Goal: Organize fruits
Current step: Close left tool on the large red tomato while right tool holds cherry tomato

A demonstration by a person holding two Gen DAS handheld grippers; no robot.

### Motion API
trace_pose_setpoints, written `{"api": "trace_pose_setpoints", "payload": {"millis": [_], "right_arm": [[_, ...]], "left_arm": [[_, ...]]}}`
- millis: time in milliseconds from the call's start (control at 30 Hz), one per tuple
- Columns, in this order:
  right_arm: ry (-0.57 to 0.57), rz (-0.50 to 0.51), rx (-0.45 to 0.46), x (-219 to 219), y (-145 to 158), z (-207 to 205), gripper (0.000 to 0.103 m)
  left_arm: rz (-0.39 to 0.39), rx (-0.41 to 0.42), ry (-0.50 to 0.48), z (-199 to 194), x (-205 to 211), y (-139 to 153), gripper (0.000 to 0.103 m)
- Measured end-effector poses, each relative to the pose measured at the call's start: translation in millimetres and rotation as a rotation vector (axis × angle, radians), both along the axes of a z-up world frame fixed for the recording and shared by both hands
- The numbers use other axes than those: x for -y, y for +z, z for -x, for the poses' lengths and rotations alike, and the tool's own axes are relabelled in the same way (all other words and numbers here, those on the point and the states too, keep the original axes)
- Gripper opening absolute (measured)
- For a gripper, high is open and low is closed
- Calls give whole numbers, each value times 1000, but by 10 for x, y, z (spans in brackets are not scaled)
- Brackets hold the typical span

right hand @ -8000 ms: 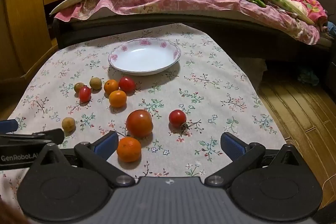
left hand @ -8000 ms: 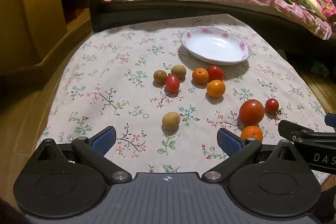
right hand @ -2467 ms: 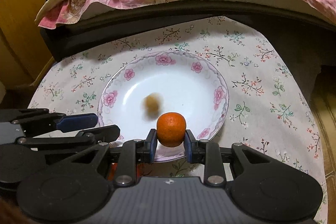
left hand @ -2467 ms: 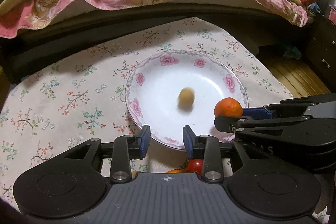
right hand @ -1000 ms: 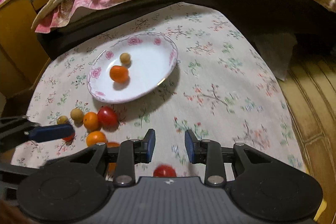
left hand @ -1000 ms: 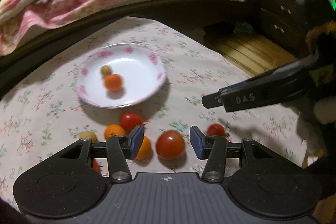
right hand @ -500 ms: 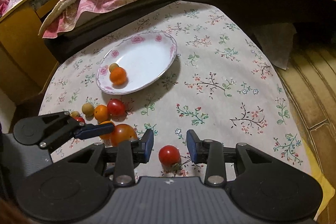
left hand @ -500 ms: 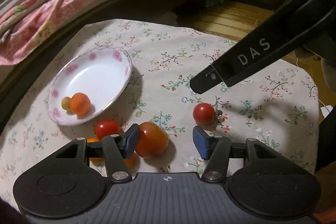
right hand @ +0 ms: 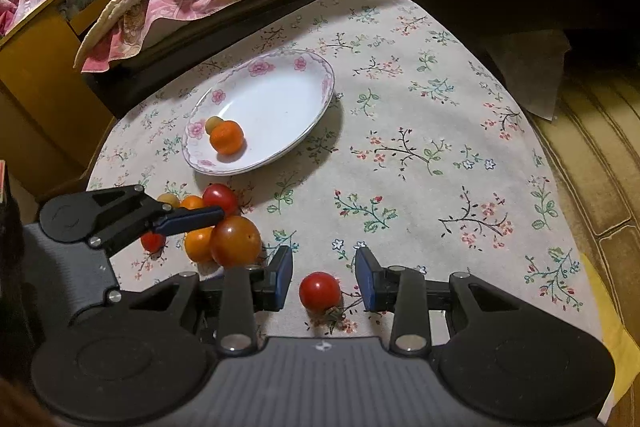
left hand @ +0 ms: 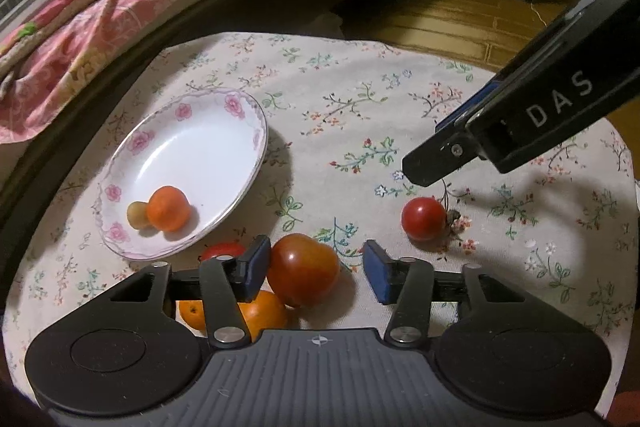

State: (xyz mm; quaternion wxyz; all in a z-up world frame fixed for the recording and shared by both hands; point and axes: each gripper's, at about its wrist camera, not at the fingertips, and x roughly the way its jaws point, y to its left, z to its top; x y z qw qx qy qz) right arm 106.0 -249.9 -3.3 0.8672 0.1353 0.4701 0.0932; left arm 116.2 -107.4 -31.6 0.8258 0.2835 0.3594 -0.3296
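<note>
Both hand-held grippers are lined up on fruit, neither clamped yet. Left hand-held gripper (left hand: 314, 271) stands open around the large round red-orange tomato (left hand: 303, 269); the left pad looks to touch its skin, while the right pad has a clear gap. Right hand-held gripper (right hand: 323, 277) is also open, straddling the small glossy red cherry tomato with dried stem (right hand: 320, 291), with gaps on both sides.

The white shallow ceramic plate with pink flower rim (right hand: 316, 67) sits toward the far side of the desk covered in floral printed cloth (right hand: 440, 155). It holds a dimpled orange mandarin (right hand: 227, 137) touching a small tan round fruit (right hand: 212, 123). More fruit waits clustered on the cloth near the left gripper: a smooth orange fruit (left hand: 262, 311), another red tomato (left hand: 222, 250), and others that are partly hidden.

Risks, as a judgement:
- Tomato skins are smooth and taut, so closing off-centre could squirt either one forward out of the pads.
- The big tomato rests against the orange fruit. Lifting it may set its neighbours rolling on the soft cloth.
- The cherry tomato's stem trails on the cloth and could snag or tilt the grasp.
- Squeezing too hard would bruise the soft flesh.
- The plate is shallow with a sloped wall, so a round fruit dropped from height could bounce out or knock the mandarin.
- The two grippers sit close together and could clash if they head to the plate at the same time.
</note>
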Motion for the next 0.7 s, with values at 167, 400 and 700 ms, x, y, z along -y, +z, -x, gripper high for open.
{"api": "trace_pose_setpoints", "payload": {"millis": [167, 400, 700], "right_arm": [[7, 4, -5, -19, -19, -16, 37], [0, 6, -14, 2, -56, -45, 37], [16, 29, -32, -7, -124, -46, 37]], "left_arm": [[-19, 14, 6, -8, 19, -42, 61], [-22, -19, 75, -92, -51, -99, 53], [-13, -14, 132, -131, 8, -176, 50]]}}
